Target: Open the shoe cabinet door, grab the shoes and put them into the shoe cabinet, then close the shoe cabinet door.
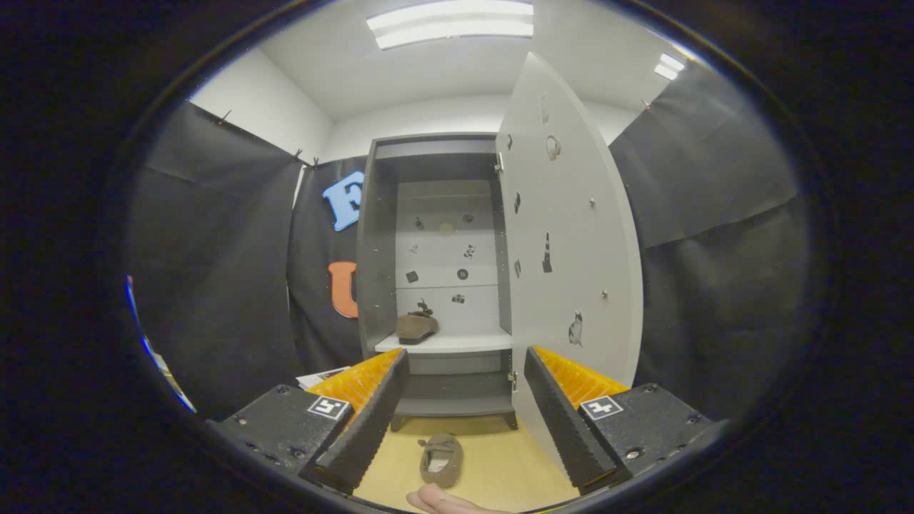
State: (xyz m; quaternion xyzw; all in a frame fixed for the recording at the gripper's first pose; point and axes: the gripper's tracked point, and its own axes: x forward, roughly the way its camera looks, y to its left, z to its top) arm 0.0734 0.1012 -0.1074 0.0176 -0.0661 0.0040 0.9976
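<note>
The grey shoe cabinet point(378, 243) stands ahead with its door point(571, 235) swung wide open to the right. One brown shoe point(417, 326) rests on the white shelf point(457, 344) inside, toward its left end. A second brown shoe point(440, 460) lies on the wooden floor point(500, 457) in front of the cabinet, between my fingers and below them. My gripper point(464, 464) is open, its black ribbed fingers point(364, 428) spread wide with nothing held.
Black cloth walls close in on both sides. The open door's edge stands just beyond my right finger. A white paper point(323, 377) lies on the floor left of the cabinet. Part of a person's foot point(446, 500) shows on the floor near the loose shoe.
</note>
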